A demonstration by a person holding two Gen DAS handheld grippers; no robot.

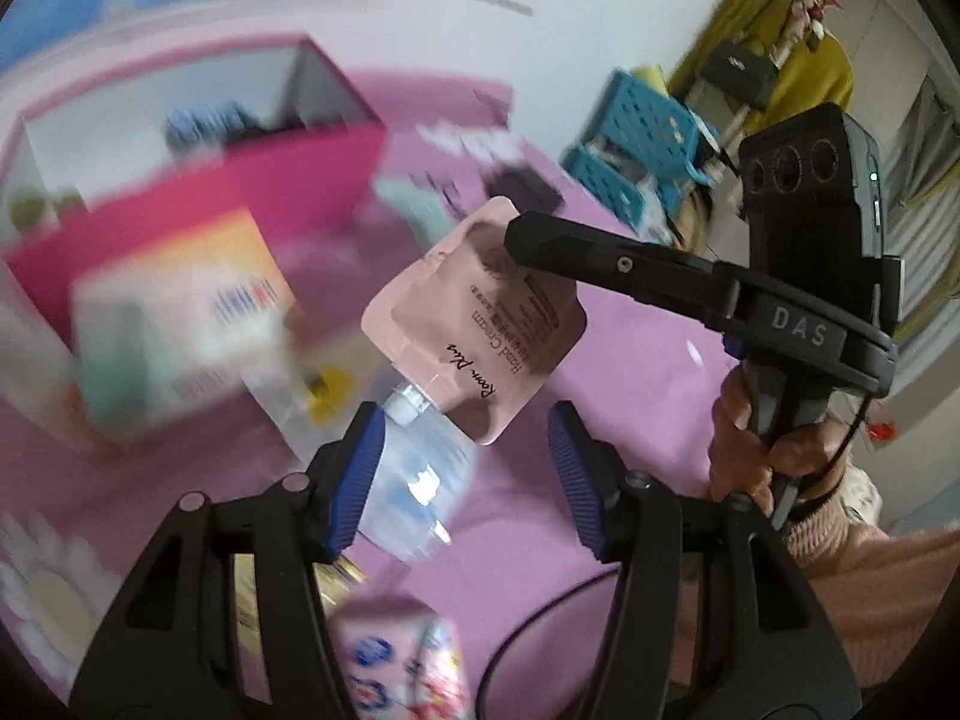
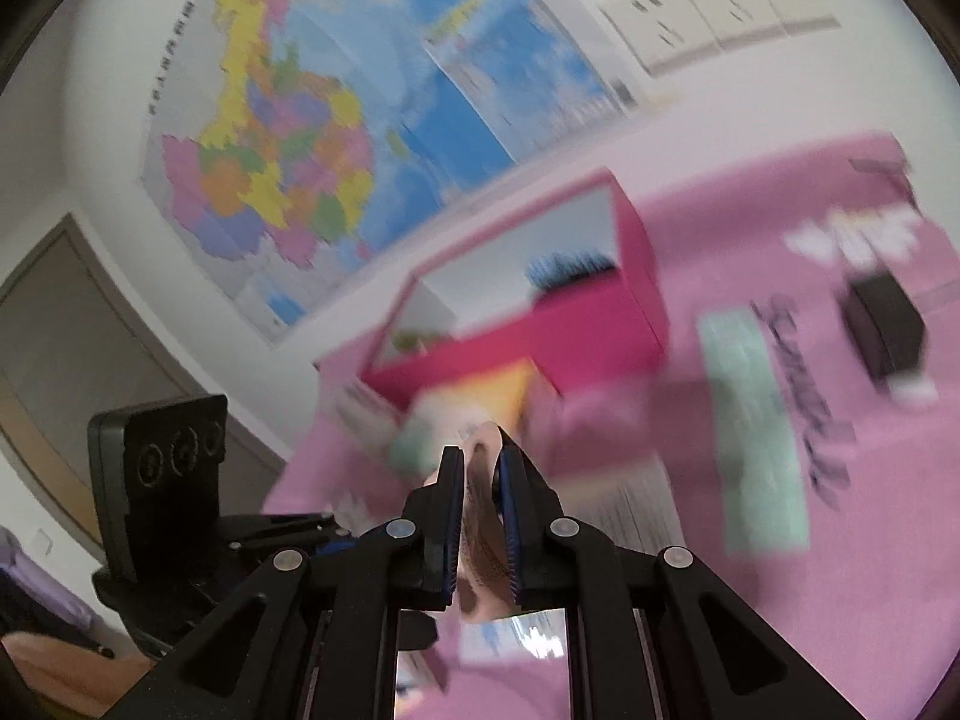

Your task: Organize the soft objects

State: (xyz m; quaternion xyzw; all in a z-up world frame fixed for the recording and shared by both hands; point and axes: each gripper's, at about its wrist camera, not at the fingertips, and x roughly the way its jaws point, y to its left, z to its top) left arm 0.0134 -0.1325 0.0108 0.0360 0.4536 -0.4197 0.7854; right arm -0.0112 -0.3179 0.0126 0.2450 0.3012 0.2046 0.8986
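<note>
Now: red box [image 1: 198,198] far left on pink bench [image 1: 630,372]. Right of box, left hand-held gripper [image 1: 462,450] half open, nothing pinched. Further right, pouch [image 1: 474,324] airborne above bench, clamped in closed right hand-held gripper [image 2: 482,468].

Left wrist view: mounted just behind the left tongs [image 1: 462,468], facing steeply down onto the pink table [image 1: 630,372], close above it, with the magenta box [image 1: 198,210] beyond and left. Right wrist view: mounted just behind the right tongs [image 2: 480,468], tilted less steeply, taking in the wall map [image 2: 288,120] above the same magenta box [image 2: 576,324]. Shared: box, table, pink pouch [image 1: 480,324], each other's tongs.
</note>
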